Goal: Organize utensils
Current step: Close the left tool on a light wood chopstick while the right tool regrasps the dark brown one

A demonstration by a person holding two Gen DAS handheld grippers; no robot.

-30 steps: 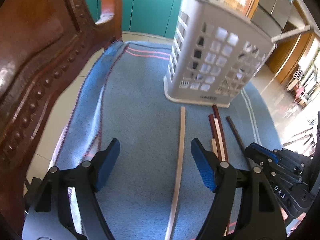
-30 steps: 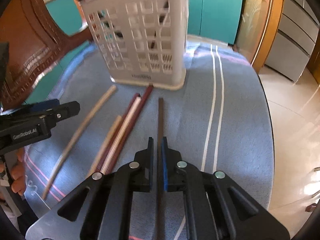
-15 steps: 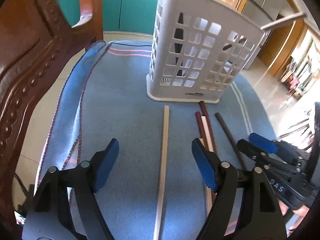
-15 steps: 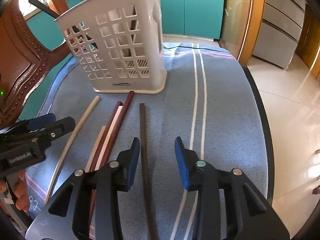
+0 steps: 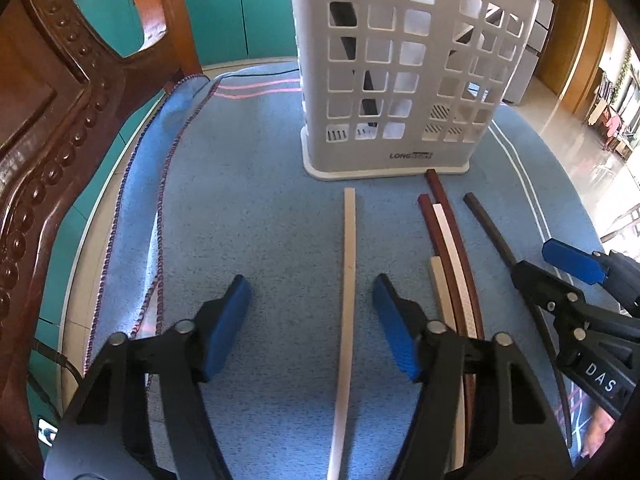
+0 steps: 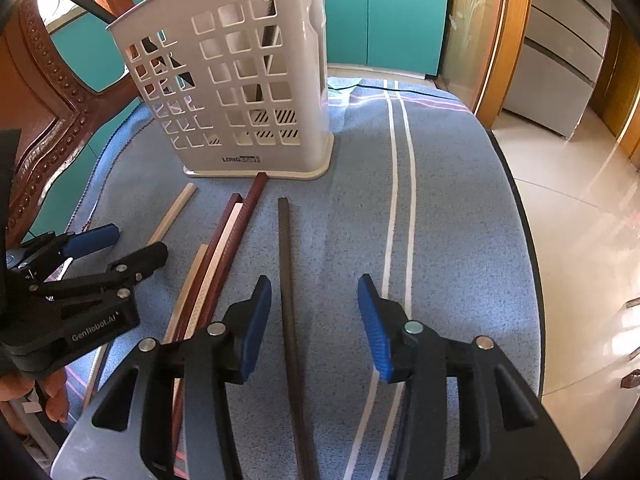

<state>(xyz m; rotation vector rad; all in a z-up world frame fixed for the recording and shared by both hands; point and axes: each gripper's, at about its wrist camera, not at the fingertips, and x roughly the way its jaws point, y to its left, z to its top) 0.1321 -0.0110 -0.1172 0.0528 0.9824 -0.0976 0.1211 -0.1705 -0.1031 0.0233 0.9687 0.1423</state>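
Both grippers hover wide open over the blue-clothed surface [image 5: 256,200]. The left gripper [image 5: 312,316] straddles a pale chopstick [image 5: 349,280]; the right gripper [image 6: 314,316] straddles a dark chopstick [image 6: 287,280]. More chopsticks [image 5: 448,248] lie between them, near the white basket [image 5: 404,68].

This is a home kitchen. Teal cupboards [image 5: 256,8] line the wall, a carved wooden chair [image 5: 52,120] stands by the table, and the tiled floor [image 6: 580,208] shines.
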